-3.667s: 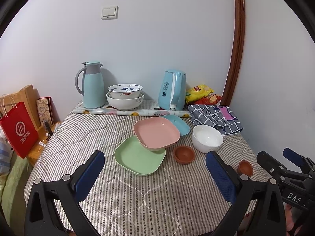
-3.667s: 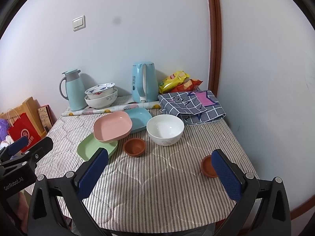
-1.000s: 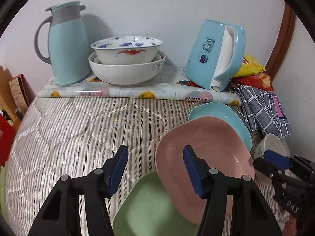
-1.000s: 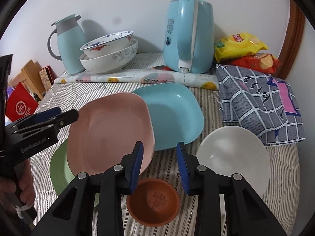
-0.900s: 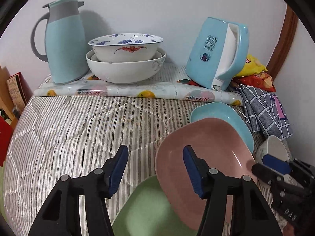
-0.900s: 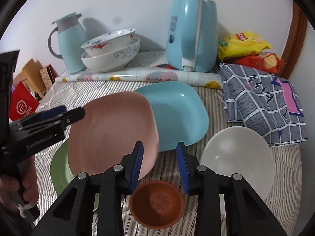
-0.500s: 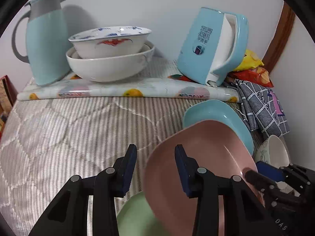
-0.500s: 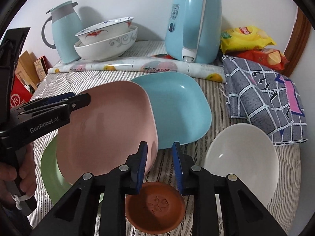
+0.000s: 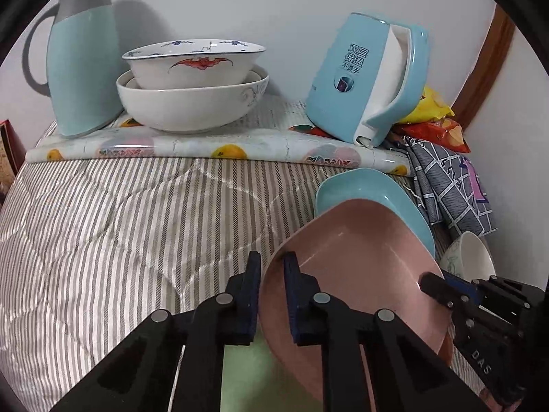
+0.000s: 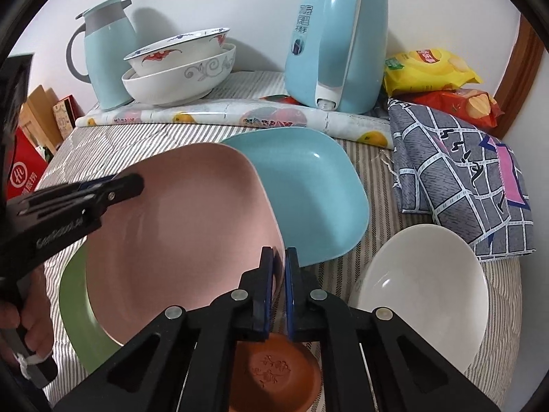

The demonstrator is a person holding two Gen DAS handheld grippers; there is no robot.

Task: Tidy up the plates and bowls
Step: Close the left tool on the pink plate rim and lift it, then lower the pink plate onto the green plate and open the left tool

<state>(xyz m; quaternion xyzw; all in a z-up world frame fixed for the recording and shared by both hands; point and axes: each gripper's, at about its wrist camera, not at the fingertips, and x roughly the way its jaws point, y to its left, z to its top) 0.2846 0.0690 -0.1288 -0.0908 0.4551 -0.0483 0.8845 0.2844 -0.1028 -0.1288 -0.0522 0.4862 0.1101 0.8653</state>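
Note:
A pink square plate [image 9: 360, 264] [image 10: 178, 219] lies tilted over a green plate [image 9: 247, 370] [image 10: 75, 295] and a blue plate [image 9: 370, 189] [image 10: 308, 185]. My left gripper [image 9: 272, 264] has the pink plate's left rim between its pads, and its jaws are closing on it. Across the plate, my right gripper [image 10: 279, 257] is shut on the near right rim. A white bowl [image 10: 422, 281] stands to the right, and a small brown dish [image 10: 274, 374] sits under the right gripper. Two patterned bowls [image 9: 192, 103] are stacked at the back.
Along the wall stand a pale blue thermos jug [image 9: 82, 58] and a blue kettle [image 9: 363, 79] behind a rolled fruit-print cloth [image 9: 206, 147]. A checked cloth [image 10: 459, 171] and snack bags [image 10: 429, 68] fill the back right. A red bag [image 10: 20, 171] hangs off the left edge.
Both grippers have narrowed from wide apart to a tight pinch on the pink plate's rim. The pink plate now sits more tilted and closer to both cameras.

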